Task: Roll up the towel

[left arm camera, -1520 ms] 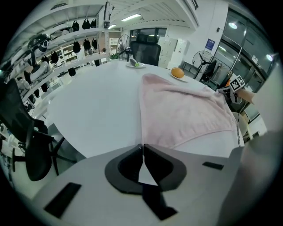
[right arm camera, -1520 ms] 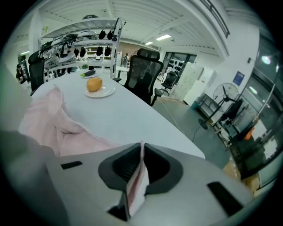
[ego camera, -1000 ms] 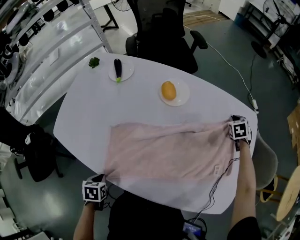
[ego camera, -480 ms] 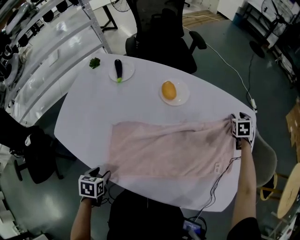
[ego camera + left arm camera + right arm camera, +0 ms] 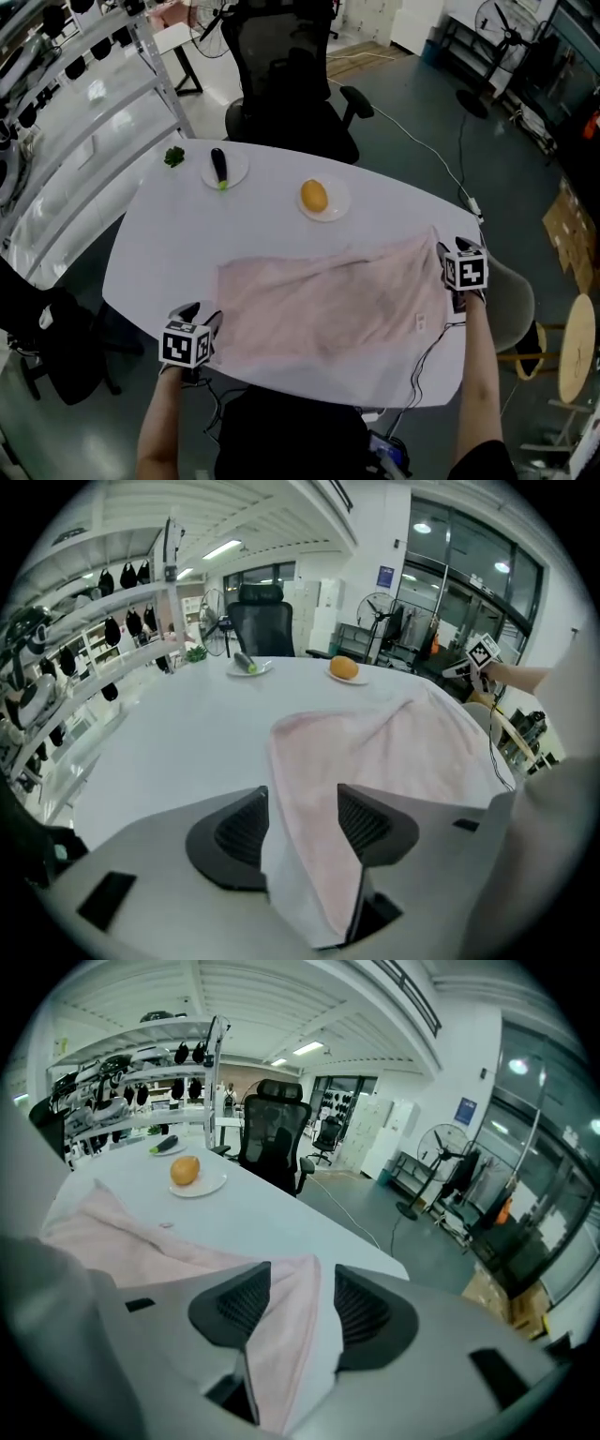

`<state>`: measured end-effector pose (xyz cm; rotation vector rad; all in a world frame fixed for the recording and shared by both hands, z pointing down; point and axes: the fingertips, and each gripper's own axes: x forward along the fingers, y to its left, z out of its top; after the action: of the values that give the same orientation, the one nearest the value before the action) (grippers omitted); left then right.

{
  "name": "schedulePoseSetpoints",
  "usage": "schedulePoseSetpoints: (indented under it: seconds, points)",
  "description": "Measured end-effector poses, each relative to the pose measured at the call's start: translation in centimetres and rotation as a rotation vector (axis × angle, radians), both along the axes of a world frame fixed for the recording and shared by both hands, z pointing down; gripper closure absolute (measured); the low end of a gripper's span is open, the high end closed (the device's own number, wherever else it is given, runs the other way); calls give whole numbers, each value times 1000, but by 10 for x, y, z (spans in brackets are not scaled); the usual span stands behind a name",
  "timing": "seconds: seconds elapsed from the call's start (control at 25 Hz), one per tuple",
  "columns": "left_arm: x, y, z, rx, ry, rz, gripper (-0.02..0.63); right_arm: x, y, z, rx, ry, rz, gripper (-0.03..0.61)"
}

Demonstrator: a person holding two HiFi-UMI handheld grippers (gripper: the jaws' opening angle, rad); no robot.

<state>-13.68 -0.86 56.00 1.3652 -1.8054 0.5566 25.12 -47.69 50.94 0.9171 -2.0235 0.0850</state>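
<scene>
A pale pink towel lies spread flat on the white table. My left gripper is at its near left corner and my right gripper at its far right corner. In the left gripper view a towel corner hangs loosely between the jaws of the left gripper. These jaws have just been opening and stand apart, not pressing on the cloth. The right gripper has likewise just been opening. A fold of towel lies slack in its gap.
At the far side stand a plate with a yellow fruit, a plate with an eggplant and a small green sprig. A black office chair is behind the table and a shelf rack to its left. A cable trails over the near right edge.
Both hands have lifted slightly at their towel corners. The left gripper has come in from below the table edge toward the near left corner. The head view has shifted.
</scene>
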Motion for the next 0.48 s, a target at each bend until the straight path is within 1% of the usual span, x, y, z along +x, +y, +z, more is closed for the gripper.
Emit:
schedulePoseSetpoints:
  seconds: [0.24, 0.48]
  points:
    - [-19, -37, -12, 56, -29, 93, 357, 22, 50, -5, -9, -5, 37, 353]
    - [-37, -61, -16, 54, -73, 175, 357, 55, 97, 16, -64, -13, 84, 353]
